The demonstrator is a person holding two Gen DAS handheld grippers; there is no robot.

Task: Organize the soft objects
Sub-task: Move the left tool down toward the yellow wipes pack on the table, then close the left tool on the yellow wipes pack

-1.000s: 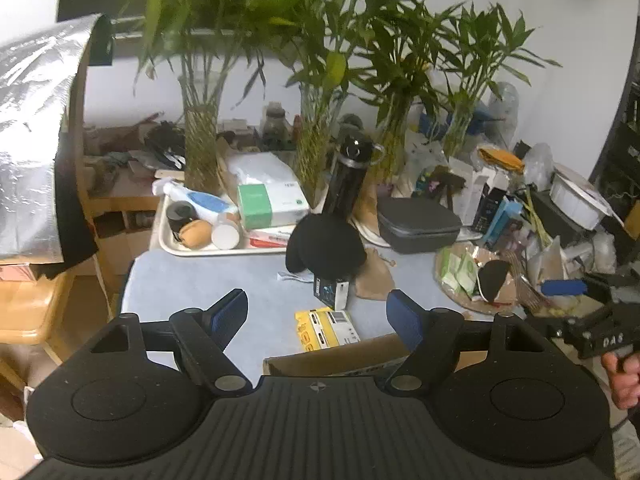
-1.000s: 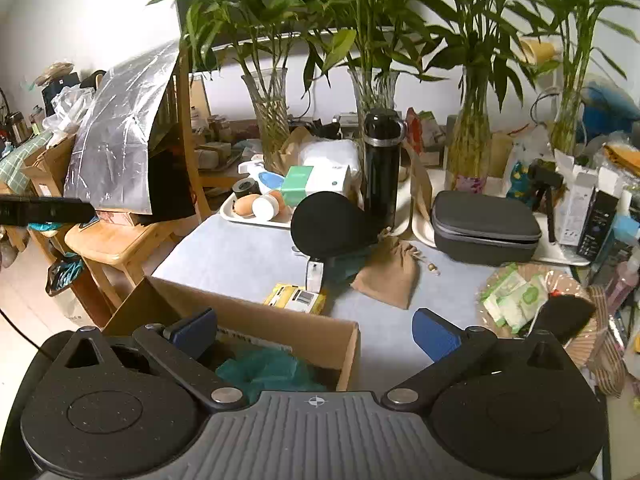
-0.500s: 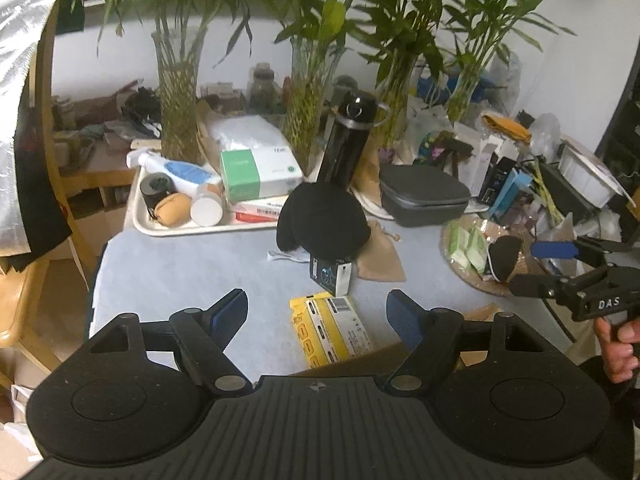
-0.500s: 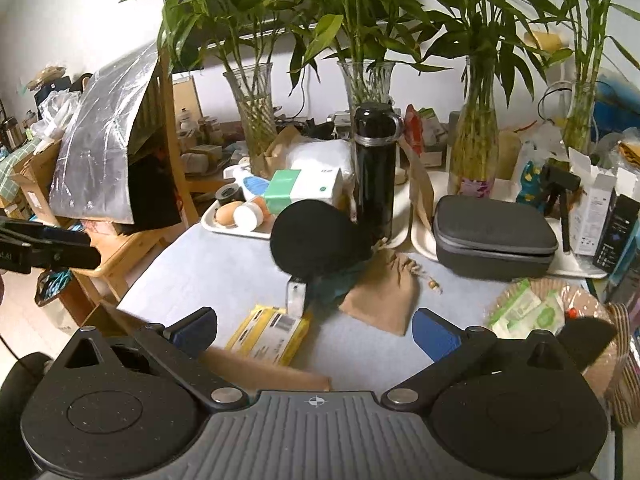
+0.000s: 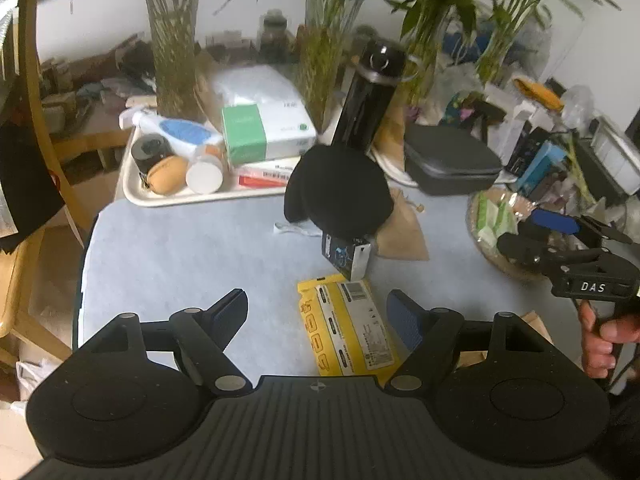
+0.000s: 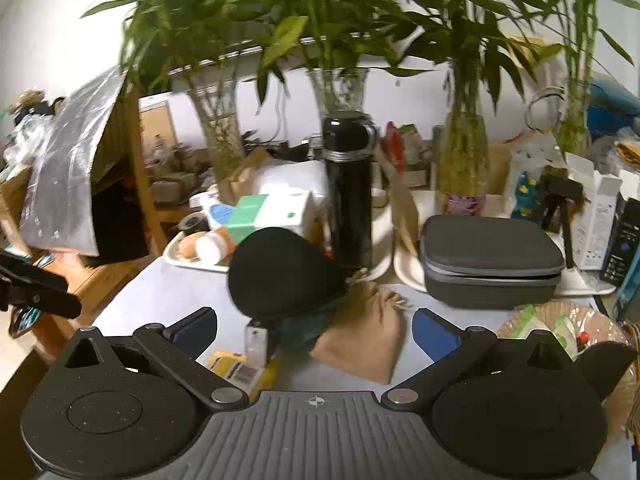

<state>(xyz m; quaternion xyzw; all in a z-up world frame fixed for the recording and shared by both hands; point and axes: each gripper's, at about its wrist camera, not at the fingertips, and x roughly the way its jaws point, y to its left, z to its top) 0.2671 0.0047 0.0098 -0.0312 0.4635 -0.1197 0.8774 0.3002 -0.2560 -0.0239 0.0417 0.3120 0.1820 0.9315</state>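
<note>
A black soft cap [image 5: 338, 192] lies on the grey-blue table [image 5: 180, 248], leaning on a black flask [image 5: 366, 100]; it also shows in the right wrist view [image 6: 280, 272]. A tan cloth pouch [image 6: 364, 340] lies right of the cap, also in the left wrist view [image 5: 402, 232]. A small boxed item [image 5: 346, 256] stands in front of the cap. A yellow packet [image 5: 348, 328] lies between the fingers of my left gripper [image 5: 318, 312], which is open and empty. My right gripper [image 6: 314, 328] is open and empty, facing the cap and pouch. It shows from the side in the left wrist view [image 5: 556, 236].
A white tray [image 5: 136, 184] with bottles and a green-white box [image 5: 264, 132] stands at the back left. A grey zip case [image 6: 488, 260] sits at the back right. Glass vases with bamboo [image 6: 340, 88] line the back. A woven basket [image 5: 492, 236] of packets is at the right.
Both grippers have moved forward over the table toward the cap. The cardboard box that filled the near foreground has dropped out of view.
</note>
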